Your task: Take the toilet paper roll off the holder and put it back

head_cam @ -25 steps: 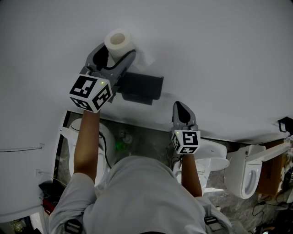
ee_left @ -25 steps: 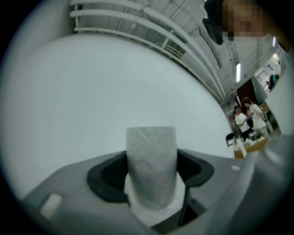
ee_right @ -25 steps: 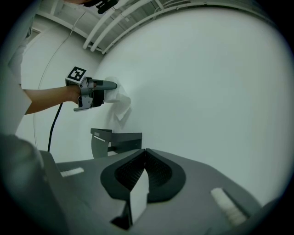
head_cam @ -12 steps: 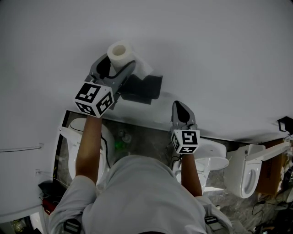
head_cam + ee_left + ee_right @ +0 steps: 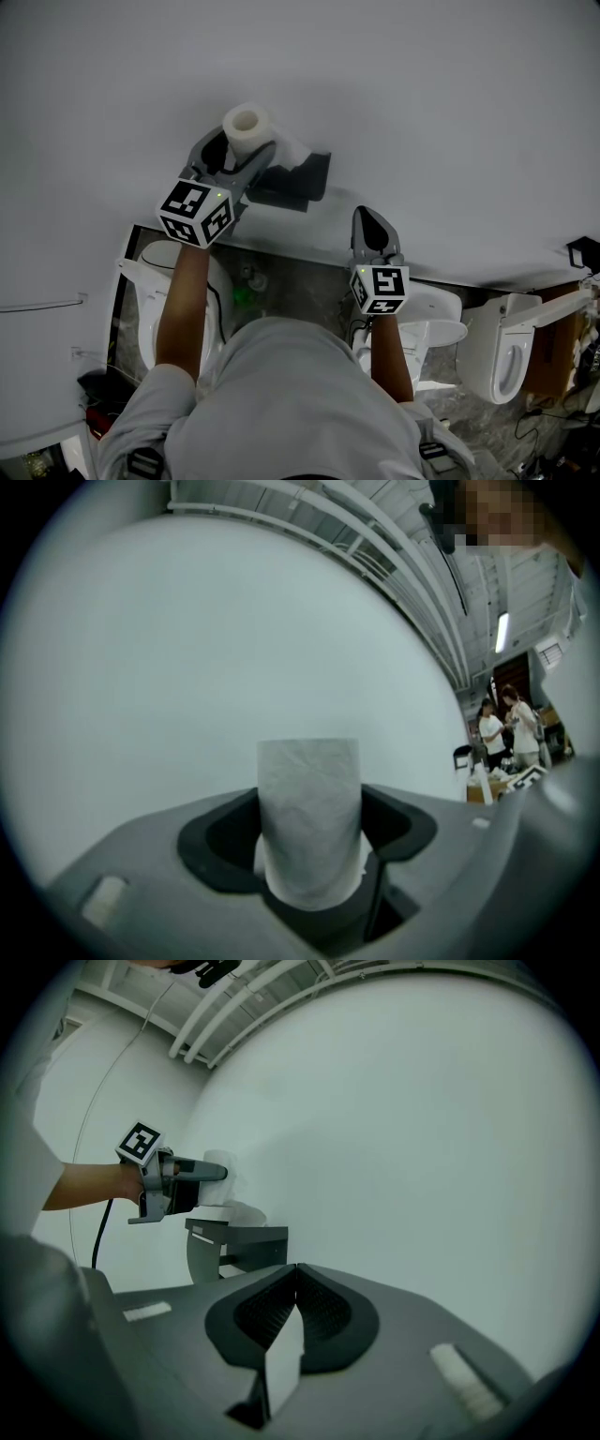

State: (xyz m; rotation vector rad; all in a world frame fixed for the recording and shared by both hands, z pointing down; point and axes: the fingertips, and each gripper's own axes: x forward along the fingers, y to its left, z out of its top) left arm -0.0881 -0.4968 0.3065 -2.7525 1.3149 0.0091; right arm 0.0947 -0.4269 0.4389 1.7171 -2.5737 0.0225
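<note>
Between the left gripper (image 5: 240,142) jaws, the toilet paper roll (image 5: 246,125) is being clamped; level alignment over the holder (image 5: 298,176) is being advised; right gripper (image 5: 375,223) closed, empty.

1. The lower end of the toilet paper roll (image 5: 308,780) is sunk between the jaws of the left gripper (image 5: 314,850) and cannot be seen.
2. In the head view, that gripper and the roll cover the left part of the holder (image 5: 302,176).
3. In the right gripper view, the roll is mostly hidden behind the left gripper.
4. Two people (image 5: 502,726) at the far right are too small to make out.
5. A white fixture (image 5: 150,262) at near left lies partly behind the person's left arm (image 5: 183,300).
</note>
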